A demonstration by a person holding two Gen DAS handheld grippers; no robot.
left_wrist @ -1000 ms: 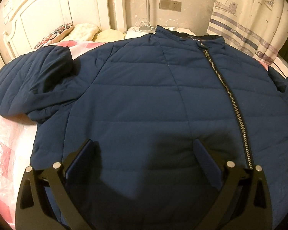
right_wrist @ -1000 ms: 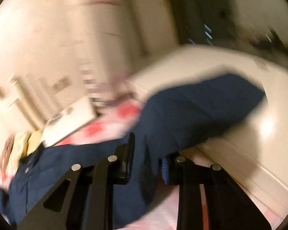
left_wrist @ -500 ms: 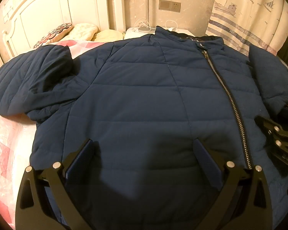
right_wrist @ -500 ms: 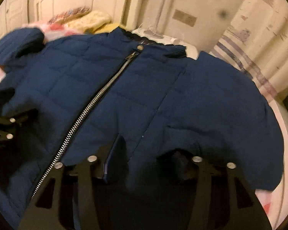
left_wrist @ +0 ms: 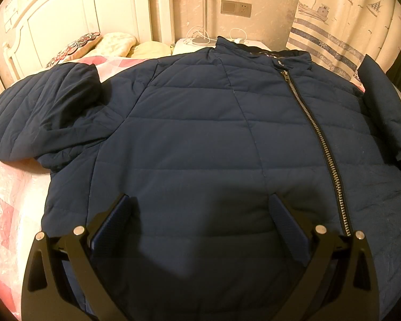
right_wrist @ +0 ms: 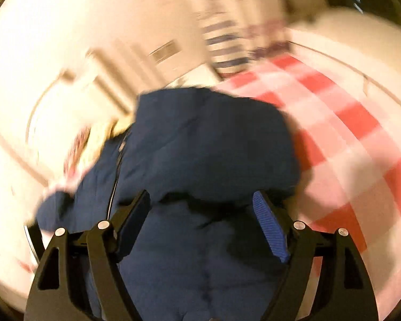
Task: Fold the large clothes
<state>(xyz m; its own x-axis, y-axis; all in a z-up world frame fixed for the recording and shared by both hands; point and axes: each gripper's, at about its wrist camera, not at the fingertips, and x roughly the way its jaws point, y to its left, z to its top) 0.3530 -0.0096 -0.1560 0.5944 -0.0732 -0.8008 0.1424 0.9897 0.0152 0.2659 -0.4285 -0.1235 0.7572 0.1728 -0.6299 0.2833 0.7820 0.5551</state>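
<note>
A navy quilted jacket [left_wrist: 200, 139] lies front up on the bed, zipped, with its collar toward the far wall. Its left sleeve [left_wrist: 42, 112] lies folded back beside the body. Its right sleeve [left_wrist: 385, 112] lies folded onto the jacket's right edge. My left gripper [left_wrist: 200, 208] is open and empty, low over the jacket's lower front. My right gripper [right_wrist: 200, 206] is open and empty over the jacket's right side [right_wrist: 208, 144]; that view is blurred by motion.
The bed has a pink and red checked cover [right_wrist: 344, 123] and pillows [left_wrist: 93, 42] at a white headboard [left_wrist: 66, 8]. A white nightstand with cables [left_wrist: 216, 40] and a striped curtain [left_wrist: 342, 21] stand behind the collar.
My right gripper carried the right sleeve over onto the jacket, opened, let it go and swung away. My left gripper has stayed still.
</note>
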